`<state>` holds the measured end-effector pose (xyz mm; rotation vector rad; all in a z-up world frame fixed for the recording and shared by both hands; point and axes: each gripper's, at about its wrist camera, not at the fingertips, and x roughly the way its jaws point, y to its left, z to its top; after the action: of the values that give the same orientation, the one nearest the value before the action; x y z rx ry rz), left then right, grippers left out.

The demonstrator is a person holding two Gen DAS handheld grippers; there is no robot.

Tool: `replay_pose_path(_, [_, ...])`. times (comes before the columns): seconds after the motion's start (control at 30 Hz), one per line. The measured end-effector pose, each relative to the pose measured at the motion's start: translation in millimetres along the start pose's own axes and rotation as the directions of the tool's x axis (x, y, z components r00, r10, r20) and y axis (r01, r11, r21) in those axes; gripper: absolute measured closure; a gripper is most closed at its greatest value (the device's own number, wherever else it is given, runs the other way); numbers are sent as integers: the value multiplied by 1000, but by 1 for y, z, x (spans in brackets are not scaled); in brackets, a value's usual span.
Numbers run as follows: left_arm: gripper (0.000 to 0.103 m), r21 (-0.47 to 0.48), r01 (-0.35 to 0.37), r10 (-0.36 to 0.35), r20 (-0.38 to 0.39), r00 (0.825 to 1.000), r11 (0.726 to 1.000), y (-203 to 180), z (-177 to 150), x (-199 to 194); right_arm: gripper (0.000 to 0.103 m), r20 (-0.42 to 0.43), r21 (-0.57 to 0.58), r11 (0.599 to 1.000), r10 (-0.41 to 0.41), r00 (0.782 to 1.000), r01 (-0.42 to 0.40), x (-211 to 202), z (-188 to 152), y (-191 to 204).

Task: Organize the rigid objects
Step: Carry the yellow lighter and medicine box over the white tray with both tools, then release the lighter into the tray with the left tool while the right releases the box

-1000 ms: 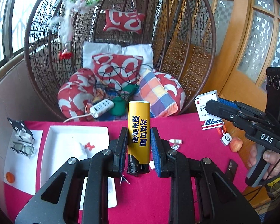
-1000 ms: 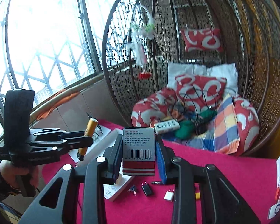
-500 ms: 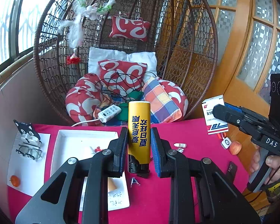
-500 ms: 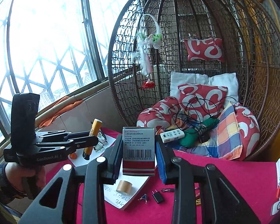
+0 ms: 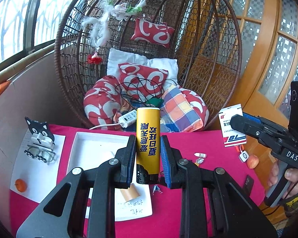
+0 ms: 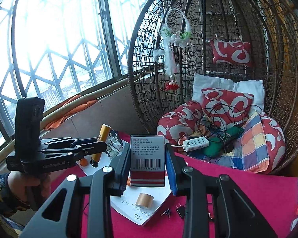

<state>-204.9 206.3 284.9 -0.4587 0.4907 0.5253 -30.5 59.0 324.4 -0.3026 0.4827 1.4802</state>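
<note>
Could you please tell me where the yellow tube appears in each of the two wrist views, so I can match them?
Left wrist view: the yellow tube stands upright at centre, clamped in the left gripper.
Right wrist view: the same tube shows at left of centre, tilted, beyond that gripper's fingers.
Shared landmark: the white power strip on the chair cushions.

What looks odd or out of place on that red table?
A small tan roll lies tipped on its side on the white handwritten sheet, and black binder clips sit scattered on the red tablecloth.
</note>
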Motion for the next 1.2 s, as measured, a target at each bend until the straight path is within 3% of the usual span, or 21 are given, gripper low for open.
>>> replay_pose_path(0.43, [80,-38,-25,24,-29,999,999,55,0,0,71,-43,59,998,7,999,-4,34,-5,18])
replay_pose_path(0.87, [80,11,-52,53,-132,990,999,101,-4,36,71,-137,148,989,27,990,-6,99,-18,31])
replay_pose_path(1.03, [80,32,-120,124,-202,971,992,120,-7,71,71,-220,165,986,20,975,17,135,-31,29])
replay_pose_path(1.2, [80,61,-161,172,-285,943,985,136,-20,115,71,-340,140,989,4,940,46,180,-43,26])
